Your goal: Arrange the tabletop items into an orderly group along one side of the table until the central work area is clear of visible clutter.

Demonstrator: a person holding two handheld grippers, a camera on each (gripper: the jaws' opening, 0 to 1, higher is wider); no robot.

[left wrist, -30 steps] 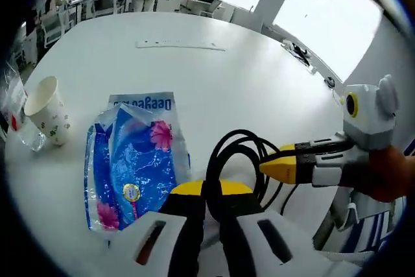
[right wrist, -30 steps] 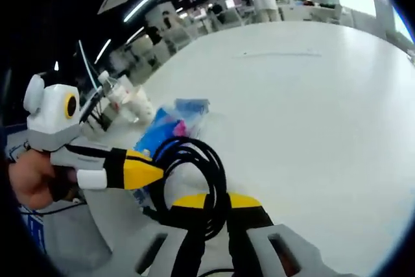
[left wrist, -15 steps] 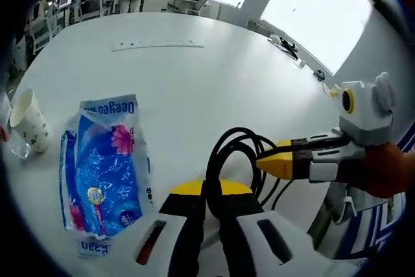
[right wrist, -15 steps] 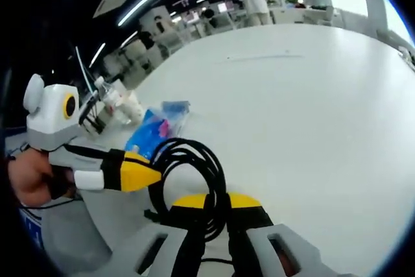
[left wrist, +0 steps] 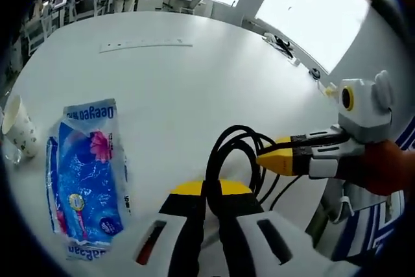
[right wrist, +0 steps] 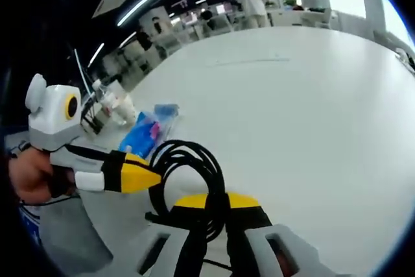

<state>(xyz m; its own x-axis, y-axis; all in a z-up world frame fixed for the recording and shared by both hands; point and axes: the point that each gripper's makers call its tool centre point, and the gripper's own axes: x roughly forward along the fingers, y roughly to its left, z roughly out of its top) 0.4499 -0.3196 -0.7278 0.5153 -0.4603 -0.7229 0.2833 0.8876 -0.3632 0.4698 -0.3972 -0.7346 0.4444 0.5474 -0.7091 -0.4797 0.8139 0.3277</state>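
Two grippers' fingers clamp black cable (left wrist: 228,154) | blue packet (left wrist: 83,167), paper cup (left wrist: 18,126) beside | table (left wrist: 194,76)

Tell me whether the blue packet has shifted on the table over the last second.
No. The blue packet keeps its spot beside the paper cup; the camera moved, not the packet.
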